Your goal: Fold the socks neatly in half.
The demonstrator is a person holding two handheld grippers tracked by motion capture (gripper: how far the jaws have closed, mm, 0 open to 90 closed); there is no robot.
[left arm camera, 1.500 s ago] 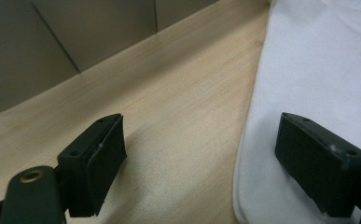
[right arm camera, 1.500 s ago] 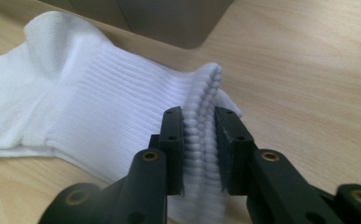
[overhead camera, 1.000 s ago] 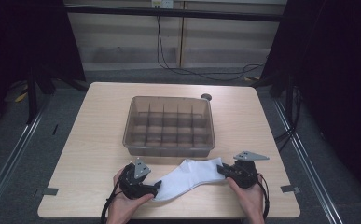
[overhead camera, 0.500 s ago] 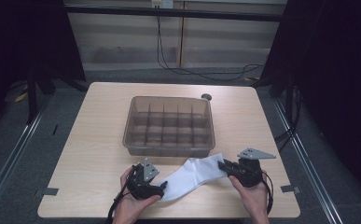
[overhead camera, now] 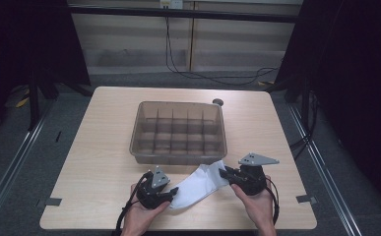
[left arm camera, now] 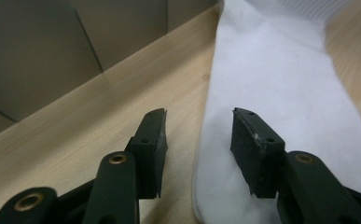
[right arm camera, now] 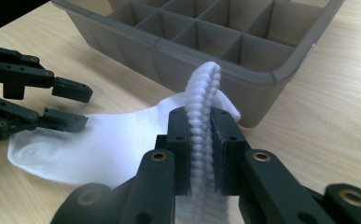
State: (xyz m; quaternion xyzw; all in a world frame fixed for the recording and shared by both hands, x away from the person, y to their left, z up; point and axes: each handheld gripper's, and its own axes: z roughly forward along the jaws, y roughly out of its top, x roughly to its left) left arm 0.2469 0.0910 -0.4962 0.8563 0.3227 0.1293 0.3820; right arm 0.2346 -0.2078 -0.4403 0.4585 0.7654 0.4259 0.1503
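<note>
On the table [overhead camera: 99,147], 1 hand-held gripper [right arm camera: 200,126] clamps 1 white sock [overhead camera: 198,186]; the other [left arm camera: 197,135] has been closing, unclamped.

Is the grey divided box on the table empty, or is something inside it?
Empty, as far as visible: the box's compartments show bare floors. The white sock lies outside on the table.

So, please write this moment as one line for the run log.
right gripper: shut on sock cuff | left gripper: jaws just closing partly, straddling toe edge of white sock, not pressing | divided bin: empty | table
</note>
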